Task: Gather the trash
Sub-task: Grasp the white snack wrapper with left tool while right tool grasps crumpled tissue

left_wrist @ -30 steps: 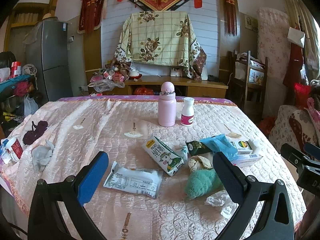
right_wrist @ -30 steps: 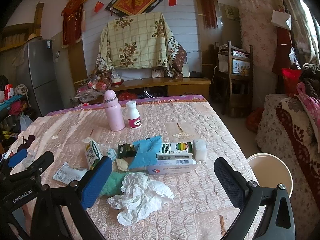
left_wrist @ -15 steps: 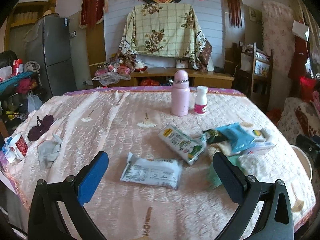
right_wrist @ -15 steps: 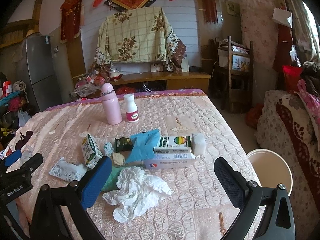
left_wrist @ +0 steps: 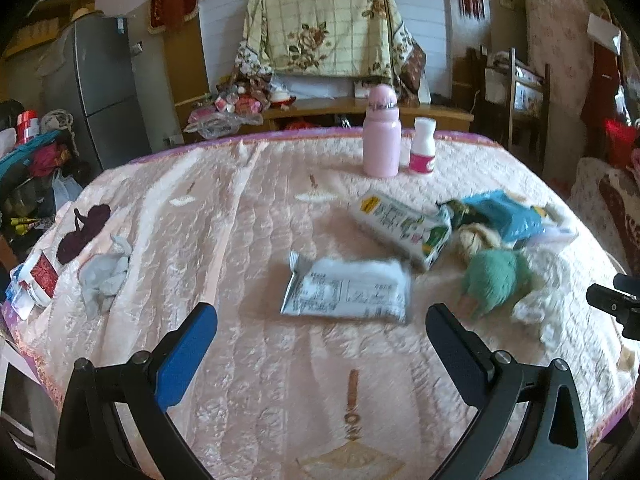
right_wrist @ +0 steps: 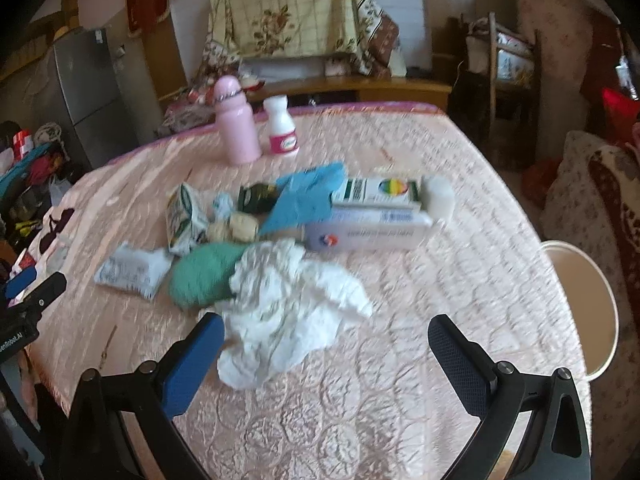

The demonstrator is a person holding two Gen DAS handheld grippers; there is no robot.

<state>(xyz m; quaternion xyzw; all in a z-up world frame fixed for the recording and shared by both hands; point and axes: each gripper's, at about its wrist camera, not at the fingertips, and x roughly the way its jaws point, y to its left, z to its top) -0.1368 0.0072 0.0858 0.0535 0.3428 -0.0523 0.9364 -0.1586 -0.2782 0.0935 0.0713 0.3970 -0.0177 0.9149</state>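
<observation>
Both grippers have dropped closer to the table since a second ago, and the trash now looms larger in each view. I've got the left gripper (left_wrist: 320, 340) hovering over the pink quilted table (left_wrist: 248, 240), jaws spread wide, nothing between them. Dead ahead at twelve o'clock lies the white wrapper (left_wrist: 346, 290), flat on the cloth, just beyond the fingertips. At one o'clock sits the milk carton (left_wrist: 402, 226) on its side, and at two o'clock the green ball (left_wrist: 494, 276), touching a beige lump (left_wrist: 476, 236). Further back stand the pink bottle (left_wrist: 381, 136) and the small white bottle (left_wrist: 423, 148), upright, side by side.

Over on the right gripper (right_wrist: 324, 350), jaws are equally wide, gripping nothing. The crumpled tissue (right_wrist: 288, 304) lies right between the fingertips, its left edge against the blue pad (right_wrist: 188, 364). At eleven o'clock, the green ball (right_wrist: 200, 276) touches the tissue. At twelve o'clock a blue bag (right_wrist: 308, 196) overlaps two medicine boxes (right_wrist: 372, 220). At three o'clock, off the table's edge, sits the white bin (right_wrist: 584, 300), open. The other gripper's tip shows at nine o'clock. The view is motion-blurred.
</observation>
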